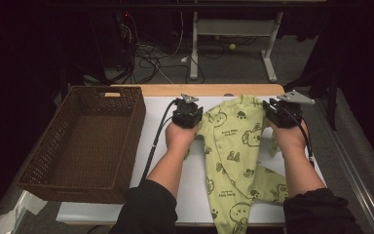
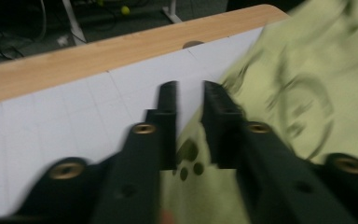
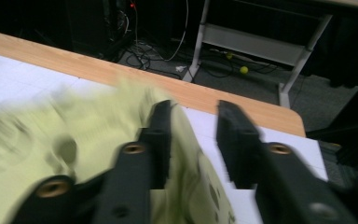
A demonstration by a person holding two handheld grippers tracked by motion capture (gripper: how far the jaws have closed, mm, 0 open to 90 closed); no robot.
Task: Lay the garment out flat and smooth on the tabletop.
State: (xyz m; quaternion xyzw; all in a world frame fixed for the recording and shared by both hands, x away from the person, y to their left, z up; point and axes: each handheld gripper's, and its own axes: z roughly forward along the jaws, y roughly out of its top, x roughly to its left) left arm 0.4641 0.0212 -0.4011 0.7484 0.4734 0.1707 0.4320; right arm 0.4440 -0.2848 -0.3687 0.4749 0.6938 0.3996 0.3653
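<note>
A light green baby garment (image 1: 233, 146) with dark bear prints lies spread on the white mat (image 1: 195, 190), its top end toward the far edge. My left gripper (image 1: 187, 113) sits at the garment's upper left corner. In the left gripper view its jaws (image 2: 189, 91) stand parted, with the cloth's (image 2: 307, 93) edge under the right jaw and white mat showing in the gap. My right gripper (image 1: 285, 111) is at the upper right corner. Its jaws (image 3: 193, 109) are also parted, with the blurred cloth (image 3: 74, 135) under the left jaw; nothing is pinched.
A brown woven basket (image 1: 78, 192) stands empty on the left of the table. The table's wooden far edge (image 1: 199, 90) runs just beyond both grippers. Cables, table legs and small yellow balls lie on the dark floor behind.
</note>
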